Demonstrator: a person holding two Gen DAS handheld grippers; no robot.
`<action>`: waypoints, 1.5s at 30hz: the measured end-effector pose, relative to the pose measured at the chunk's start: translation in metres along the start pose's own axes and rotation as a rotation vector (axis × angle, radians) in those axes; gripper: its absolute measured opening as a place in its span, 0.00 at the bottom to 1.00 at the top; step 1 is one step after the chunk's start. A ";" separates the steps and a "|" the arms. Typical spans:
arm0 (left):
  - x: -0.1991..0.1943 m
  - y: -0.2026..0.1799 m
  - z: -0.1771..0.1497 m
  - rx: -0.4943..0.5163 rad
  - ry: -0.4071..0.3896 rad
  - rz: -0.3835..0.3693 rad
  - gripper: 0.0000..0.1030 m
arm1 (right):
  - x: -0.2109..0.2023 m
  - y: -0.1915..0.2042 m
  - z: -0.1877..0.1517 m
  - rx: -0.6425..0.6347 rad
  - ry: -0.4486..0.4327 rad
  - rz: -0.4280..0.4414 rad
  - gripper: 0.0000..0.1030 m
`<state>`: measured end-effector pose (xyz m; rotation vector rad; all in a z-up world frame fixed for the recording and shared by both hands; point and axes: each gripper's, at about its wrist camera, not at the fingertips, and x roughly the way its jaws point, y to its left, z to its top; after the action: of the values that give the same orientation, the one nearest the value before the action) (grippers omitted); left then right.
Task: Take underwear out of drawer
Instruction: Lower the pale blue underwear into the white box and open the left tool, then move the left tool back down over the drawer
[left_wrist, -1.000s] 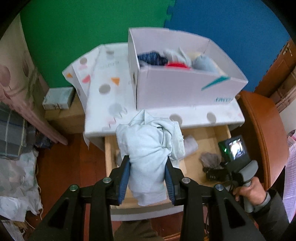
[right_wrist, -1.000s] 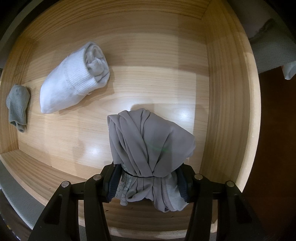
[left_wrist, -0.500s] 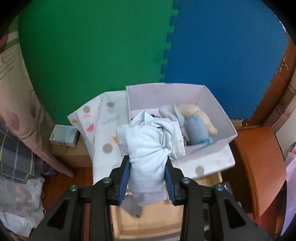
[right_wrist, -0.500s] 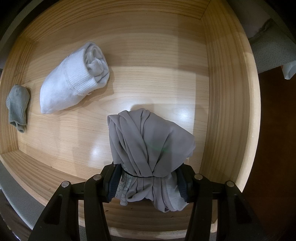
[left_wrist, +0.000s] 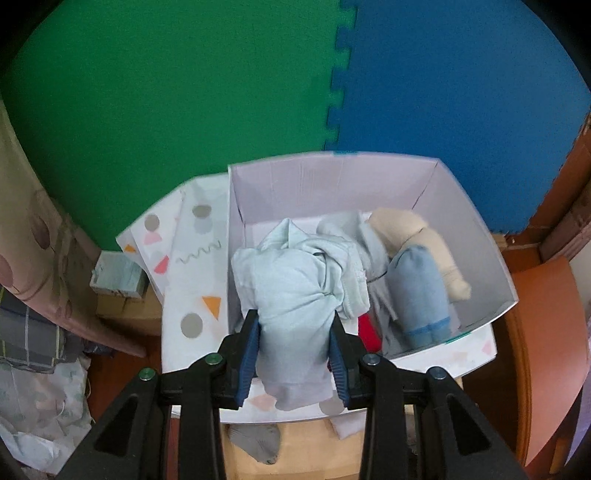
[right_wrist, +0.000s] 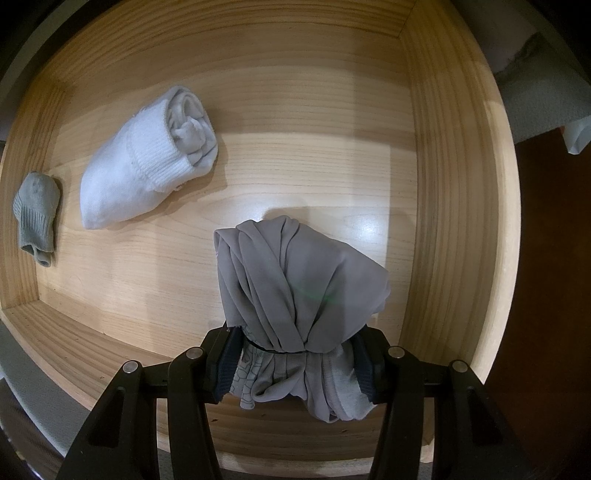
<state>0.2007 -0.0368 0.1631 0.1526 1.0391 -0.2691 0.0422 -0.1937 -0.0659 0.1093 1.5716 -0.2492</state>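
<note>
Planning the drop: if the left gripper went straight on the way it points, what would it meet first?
Probably the clothes already in the white box, though depth is unclear; the left gripper holds the pale blue underwear ahead of it.

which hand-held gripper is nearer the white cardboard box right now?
Left. The left hand-held gripper holds pale blue underwear at the white cardboard box; the right hand-held gripper grips grey underwear over the wooden drawer.
</note>
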 end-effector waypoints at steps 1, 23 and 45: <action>0.004 0.000 -0.003 0.000 0.005 0.004 0.34 | 0.000 0.000 -0.001 -0.001 0.000 0.000 0.48; -0.012 0.013 -0.012 -0.036 -0.010 -0.036 0.41 | 0.000 0.000 -0.001 -0.001 0.000 0.000 0.48; -0.021 0.066 -0.123 -0.045 0.060 0.022 0.46 | 0.002 0.006 -0.002 -0.017 0.012 -0.028 0.49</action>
<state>0.1076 0.0608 0.1198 0.1326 1.1018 -0.2221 0.0416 -0.1876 -0.0679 0.0764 1.5874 -0.2574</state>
